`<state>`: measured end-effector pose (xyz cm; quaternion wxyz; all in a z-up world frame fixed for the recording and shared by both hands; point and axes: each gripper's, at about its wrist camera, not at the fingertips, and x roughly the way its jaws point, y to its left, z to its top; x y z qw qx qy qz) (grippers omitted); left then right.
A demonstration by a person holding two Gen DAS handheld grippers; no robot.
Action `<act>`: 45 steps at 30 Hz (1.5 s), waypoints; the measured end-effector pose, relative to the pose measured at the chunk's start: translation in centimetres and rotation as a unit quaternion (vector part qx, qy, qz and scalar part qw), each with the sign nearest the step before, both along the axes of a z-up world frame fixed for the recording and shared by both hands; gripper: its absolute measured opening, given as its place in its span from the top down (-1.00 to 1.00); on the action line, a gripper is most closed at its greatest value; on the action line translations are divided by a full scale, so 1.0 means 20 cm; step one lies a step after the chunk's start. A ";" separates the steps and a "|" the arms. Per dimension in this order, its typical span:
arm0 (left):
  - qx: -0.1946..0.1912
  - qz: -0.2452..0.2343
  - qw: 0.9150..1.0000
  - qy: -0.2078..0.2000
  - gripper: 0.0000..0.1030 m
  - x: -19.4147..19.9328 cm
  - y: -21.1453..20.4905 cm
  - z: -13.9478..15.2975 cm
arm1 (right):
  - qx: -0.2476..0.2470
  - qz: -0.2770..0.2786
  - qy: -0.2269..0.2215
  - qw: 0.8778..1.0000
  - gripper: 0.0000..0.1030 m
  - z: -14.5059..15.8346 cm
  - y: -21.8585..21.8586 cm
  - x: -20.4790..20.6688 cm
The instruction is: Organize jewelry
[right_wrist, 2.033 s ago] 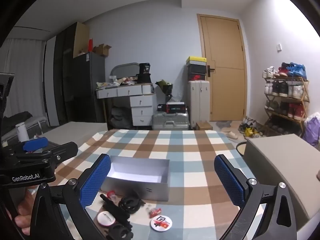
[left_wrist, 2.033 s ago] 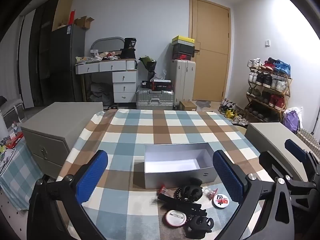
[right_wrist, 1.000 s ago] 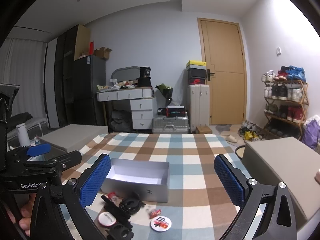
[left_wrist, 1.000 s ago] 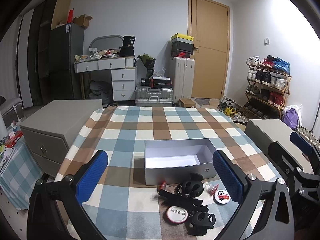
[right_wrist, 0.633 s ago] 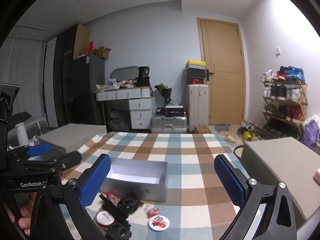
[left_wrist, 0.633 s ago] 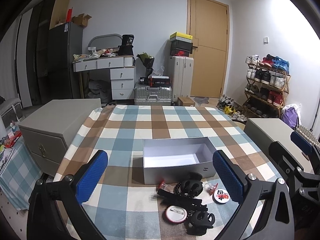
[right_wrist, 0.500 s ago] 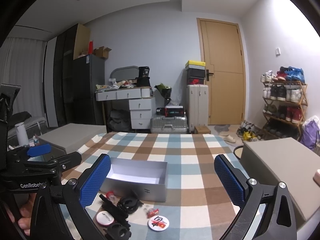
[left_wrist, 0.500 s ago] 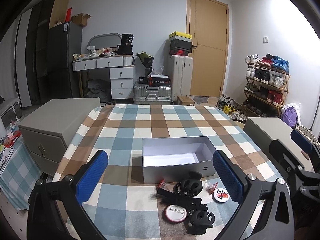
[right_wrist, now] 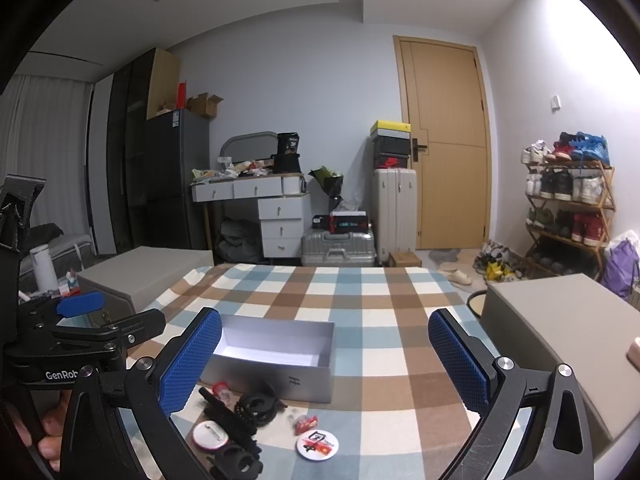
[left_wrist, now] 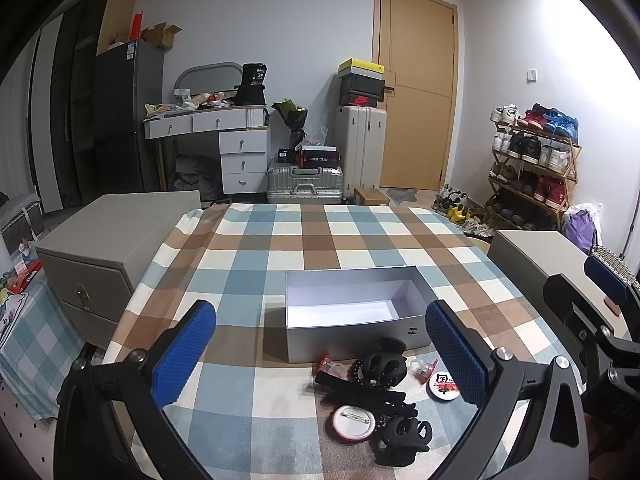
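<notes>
An open, empty grey box [left_wrist: 352,312] stands on the checked tablecloth; it also shows in the right wrist view [right_wrist: 276,356]. In front of it lies a pile of accessories: black hair claws [left_wrist: 386,364], a black beaded bracelet [left_wrist: 356,370], a white round badge [left_wrist: 354,424], a printed badge [left_wrist: 444,386] and small red pieces [left_wrist: 424,370]. The same pile shows in the right wrist view [right_wrist: 248,412]. My left gripper [left_wrist: 320,356] is open and empty, above the pile's near side. My right gripper [right_wrist: 324,364] is open and empty, to the right of the pile.
Grey cabinets flank the table on the left [left_wrist: 112,240] and right [right_wrist: 560,320]. Behind the table are a white desk with drawers [left_wrist: 224,140], suitcases [left_wrist: 304,184], a door [left_wrist: 416,92] and a shoe rack [left_wrist: 536,164].
Both views have drifted slightly; the box and the pile sit a little lower and nearer in the frames. Both grippers stay open and empty.
</notes>
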<state>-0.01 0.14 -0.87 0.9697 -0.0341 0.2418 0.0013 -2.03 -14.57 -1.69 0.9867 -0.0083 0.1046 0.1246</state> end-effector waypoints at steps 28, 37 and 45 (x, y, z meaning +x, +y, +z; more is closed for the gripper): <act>-0.001 0.002 1.000 0.008 -0.98 -0.02 0.02 -0.07 | 0.000 0.053 0.034 0.998 -1.00 -0.08 0.05 0.00; 0.006 0.007 0.999 0.035 -0.98 -0.02 0.05 -0.18 | -0.012 0.096 0.089 0.991 -1.00 -0.28 0.12 0.02; 0.013 0.019 0.998 0.060 -0.98 -0.07 0.14 -0.25 | -0.004 0.127 0.164 0.978 -1.00 -0.50 0.18 0.06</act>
